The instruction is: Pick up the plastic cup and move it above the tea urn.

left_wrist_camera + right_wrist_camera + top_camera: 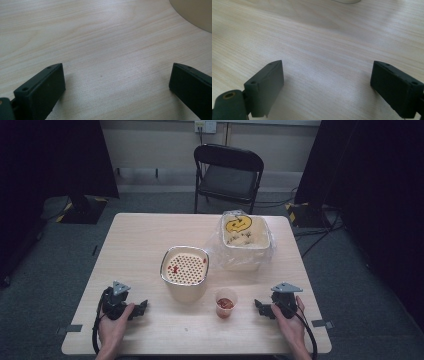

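Observation:
A cream bowl with a perforated insert stands mid-table; red bits lie on the insert. A small clear cup of red sauce sits just right of it, near the front. Behind, a white tub with a yellow pumpkin face rests in a clear plastic bag. My left gripper rests on the table at front left, open, nothing between its jaws. My right gripper lies at front right, also open over bare wood, pointing toward the cup.
The light wooden table has bare room at left and along the front. A black folding chair stands beyond the far edge. Dark curtains flank the room; cables run on the grey floor at right.

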A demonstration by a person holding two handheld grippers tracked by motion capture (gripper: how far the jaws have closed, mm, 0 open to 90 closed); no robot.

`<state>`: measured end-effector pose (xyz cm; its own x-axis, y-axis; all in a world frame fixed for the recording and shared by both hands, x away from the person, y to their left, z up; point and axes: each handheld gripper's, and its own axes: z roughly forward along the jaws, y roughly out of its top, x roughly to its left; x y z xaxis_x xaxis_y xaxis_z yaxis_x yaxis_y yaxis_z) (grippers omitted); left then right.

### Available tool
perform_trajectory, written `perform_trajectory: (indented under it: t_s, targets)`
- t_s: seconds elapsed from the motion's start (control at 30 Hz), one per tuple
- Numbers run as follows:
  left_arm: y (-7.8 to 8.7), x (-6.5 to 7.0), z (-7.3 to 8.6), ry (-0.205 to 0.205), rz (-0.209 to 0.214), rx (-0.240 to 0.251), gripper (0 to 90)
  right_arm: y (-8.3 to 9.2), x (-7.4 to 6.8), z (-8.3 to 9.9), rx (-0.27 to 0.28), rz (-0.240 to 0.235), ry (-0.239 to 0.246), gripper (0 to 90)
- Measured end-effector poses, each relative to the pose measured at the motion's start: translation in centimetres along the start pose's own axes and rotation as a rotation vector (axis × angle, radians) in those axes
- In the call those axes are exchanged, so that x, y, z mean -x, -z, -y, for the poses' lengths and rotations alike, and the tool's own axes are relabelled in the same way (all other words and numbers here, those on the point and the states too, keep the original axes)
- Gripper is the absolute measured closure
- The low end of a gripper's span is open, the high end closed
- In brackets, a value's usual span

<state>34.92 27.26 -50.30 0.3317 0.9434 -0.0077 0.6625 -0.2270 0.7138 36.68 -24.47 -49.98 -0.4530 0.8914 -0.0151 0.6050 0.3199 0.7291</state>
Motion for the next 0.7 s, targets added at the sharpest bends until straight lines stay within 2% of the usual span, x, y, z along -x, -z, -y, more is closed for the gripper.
perform_trajectory:
  t_s: [0.13, 0.2, 0.3, 0.43, 0.5, 0.57, 0.63, 0.67, 0.7]
  targets:
    - [0.0, 0.0, 0.0, -0.002, 0.004, 0.0, 0.0, 0.0, 0.0, 0.0, 0.0, 0.0, -0.001, 10.7]
    - [0.0, 0.0, 0.0, -0.003, 0.006, 0.0, 0.0, 0.0, -0.2, 0.0, 0.001, 0.017, -0.014, 10.8]
    - [0.0, -0.1, 0.0, -0.004, 0.006, 0.0, 0.0, 0.2, -0.5, 0.0, -0.005, 0.026, -0.028, 14.2]
    - [0.0, -0.1, 0.0, -0.004, 0.006, 0.0, 0.0, 0.7, -0.9, -0.2, 0.004, -0.001, -0.026, 13.6]
    - [-0.1, -0.1, 0.0, -0.007, 0.008, 0.0, 0.0, 1.2, -1.5, -0.4, 0.005, -0.031, -0.015, 14.5]
    - [-0.1, -0.1, -0.1, -0.008, 0.01, -0.001, 0.0, 1.4, -1.9, -0.4, -0.016, -0.017, -0.021, 17.5]
    - [-0.1, -0.2, -0.1, -0.01, 0.01, -0.001, 0.0, 1.5, -2.1, -0.4, -0.012, -0.03, -0.021, 17.9]
    - [-0.1, -0.2, -0.1, -0.01, 0.01, -0.001, 0.0, 1.9, -2.5, -0.5, -0.008, -0.08, -0.024, 17.3]
    - [-0.1, -0.2, -0.1, -0.01, 0.01, -0.001, 0.0, 1.9, -2.5, -0.5, -0.008, -0.08, -0.024, 17.3]
